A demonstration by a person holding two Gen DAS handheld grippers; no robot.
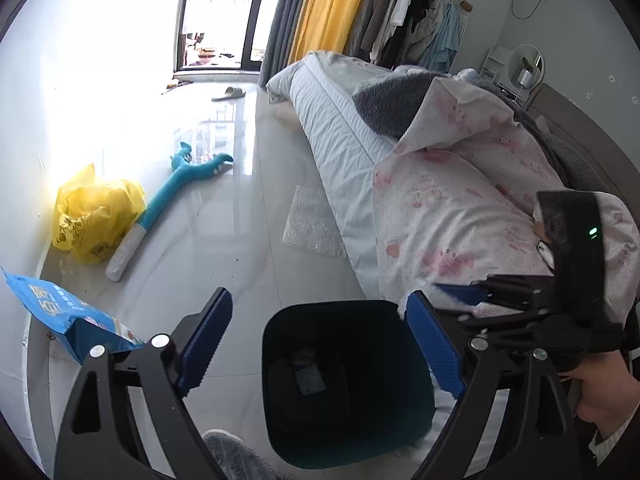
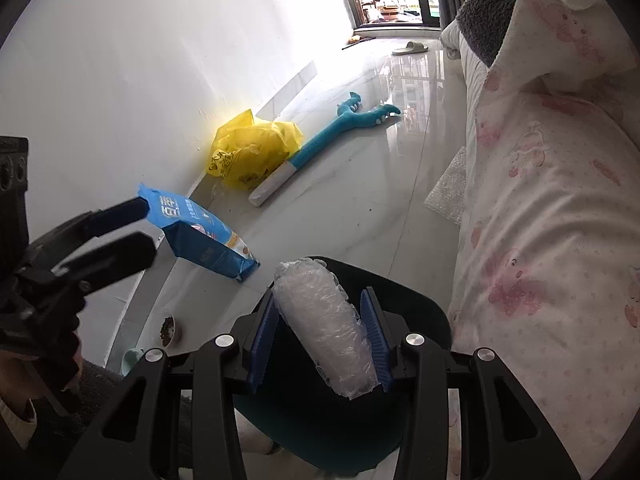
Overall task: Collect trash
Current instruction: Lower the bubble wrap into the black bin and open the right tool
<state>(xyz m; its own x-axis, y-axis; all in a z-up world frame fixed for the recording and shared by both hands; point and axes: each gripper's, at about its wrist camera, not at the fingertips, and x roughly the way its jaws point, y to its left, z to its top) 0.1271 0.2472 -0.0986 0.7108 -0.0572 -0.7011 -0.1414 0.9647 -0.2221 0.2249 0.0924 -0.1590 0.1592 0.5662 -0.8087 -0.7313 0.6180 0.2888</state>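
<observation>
One bubble-wrap roll (image 2: pixel 326 326) is clamped in the right hand-held gripper (image 2: pixel 326 344), long axis along the fingers, directly above the dark bin (image 2: pixel 420 304); the left hand-held gripper (image 1: pixel 320 344) hangs released beside it.

Blue bag (image 2: pixel 200 236) on floor beside yellow plastic bag (image 2: pixel 250 152): white Chinese characters, too blurred to read. Yellow plastic bag: dark print, illegible.

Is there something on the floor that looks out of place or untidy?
Yes. A flat sheet of bubble wrap lies on the floor against the bed. A crumpled yellow plastic bag and a blue plush toy lie by the wall, and one slipper sits alone near the window.
</observation>
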